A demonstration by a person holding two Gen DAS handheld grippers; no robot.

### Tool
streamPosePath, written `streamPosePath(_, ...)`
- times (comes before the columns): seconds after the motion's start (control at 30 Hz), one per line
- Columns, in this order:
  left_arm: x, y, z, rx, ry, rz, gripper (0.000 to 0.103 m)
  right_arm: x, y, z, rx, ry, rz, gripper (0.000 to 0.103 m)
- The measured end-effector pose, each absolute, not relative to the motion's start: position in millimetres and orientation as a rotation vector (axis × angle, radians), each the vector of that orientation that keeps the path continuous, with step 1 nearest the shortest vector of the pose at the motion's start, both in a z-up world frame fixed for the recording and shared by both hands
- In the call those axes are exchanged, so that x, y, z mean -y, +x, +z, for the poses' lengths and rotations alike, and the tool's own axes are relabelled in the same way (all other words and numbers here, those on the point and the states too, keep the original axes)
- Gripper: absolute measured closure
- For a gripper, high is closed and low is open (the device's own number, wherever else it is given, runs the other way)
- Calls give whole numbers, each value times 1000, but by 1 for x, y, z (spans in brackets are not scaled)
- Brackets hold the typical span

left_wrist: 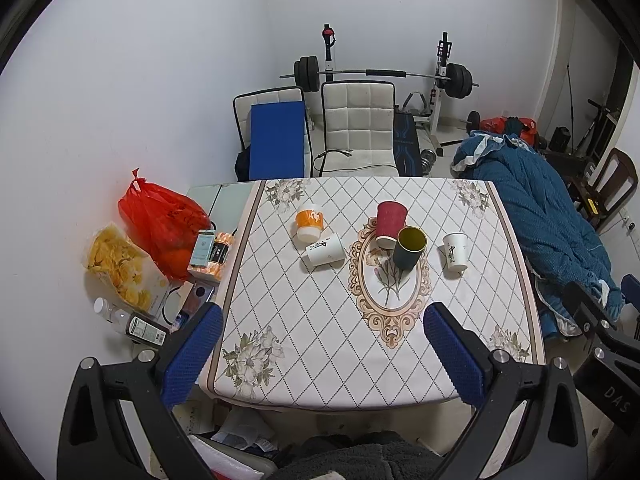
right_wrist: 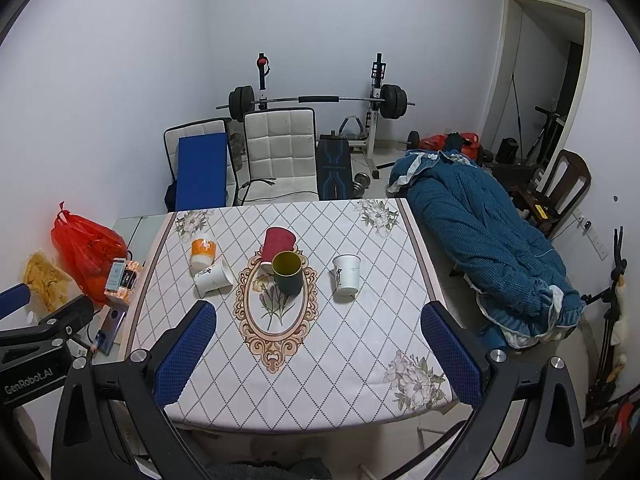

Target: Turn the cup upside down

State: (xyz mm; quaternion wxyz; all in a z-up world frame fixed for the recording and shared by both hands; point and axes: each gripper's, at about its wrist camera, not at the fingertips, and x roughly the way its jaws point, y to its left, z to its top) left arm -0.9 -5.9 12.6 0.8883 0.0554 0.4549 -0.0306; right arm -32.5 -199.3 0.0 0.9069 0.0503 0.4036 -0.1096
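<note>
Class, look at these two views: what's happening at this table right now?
A person holds two grippers, left and right, both open and empty, above the near edge of the table. Five paper cups are on it: the dark green cup and right white cup stand mouth up; the others look tipped or inverted. None is gripped yet.

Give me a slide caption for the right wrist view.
Open right tongs hover above the patterned tablecloth table; five paper cups beyond, the dark green yellow-lined cup upright at centre.
</note>
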Motion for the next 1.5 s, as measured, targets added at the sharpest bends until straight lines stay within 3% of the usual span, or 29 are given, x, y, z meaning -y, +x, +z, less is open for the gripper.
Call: streamPosePath(1.5, 16, 12, 24, -924, 114, -77, 0, 205, -35, 3, -835, 122, -216, 0)
